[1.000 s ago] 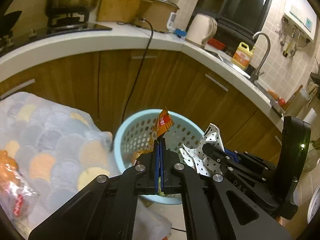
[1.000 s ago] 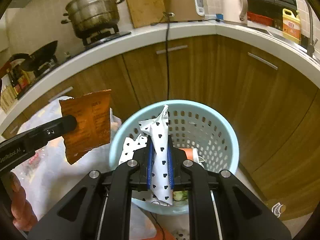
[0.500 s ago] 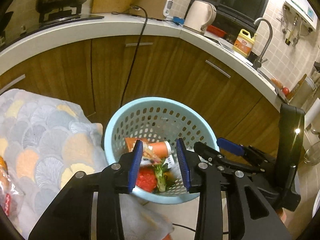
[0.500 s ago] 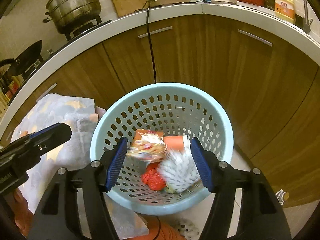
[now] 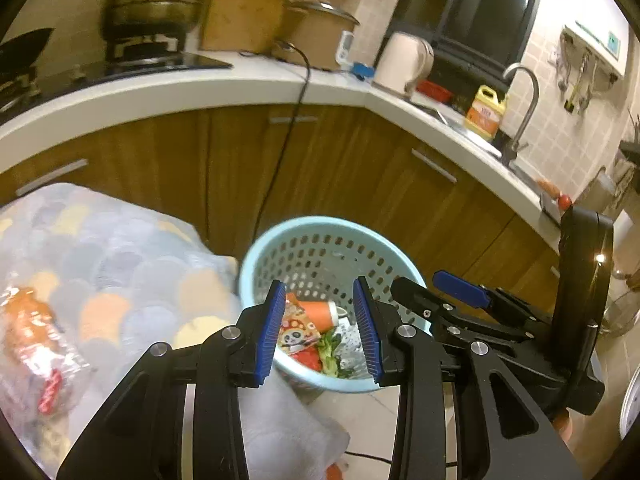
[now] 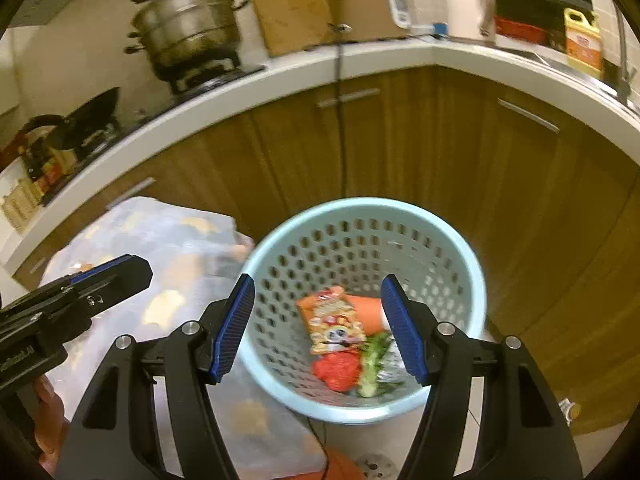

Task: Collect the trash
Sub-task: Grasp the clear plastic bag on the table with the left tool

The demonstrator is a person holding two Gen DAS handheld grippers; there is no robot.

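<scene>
A light blue perforated basket (image 6: 452, 240) stands on the floor by the wooden cabinets; it also shows in the left wrist view (image 5: 280, 240). Inside lie an orange snack wrapper (image 6: 334, 320), an orange cup (image 6: 366, 312), a red crumpled piece (image 6: 336, 372) and green scraps (image 6: 372, 364). My left gripper (image 5: 320, 328) is open and empty above the basket's near rim. My right gripper (image 6: 318, 328) is open wide and empty above the basket. The left gripper also shows in the right wrist view (image 6: 80, 292).
A table under a scale-patterned cloth (image 5: 100, 264) stands left of the basket, with a clear bag of orange food (image 5: 36, 340) on it. A black cable (image 5: 280, 152) hangs down the cabinets (image 6: 400, 140). The counter holds a pot (image 6: 188, 36), kettle (image 5: 404, 64) and yellow bottle (image 5: 486, 112).
One second ago each gripper was shut on a wrapper over the basket. Both opened and the orange wrapper and spotted white wrapper dropped in. Both grippers have since drawn back slightly.
</scene>
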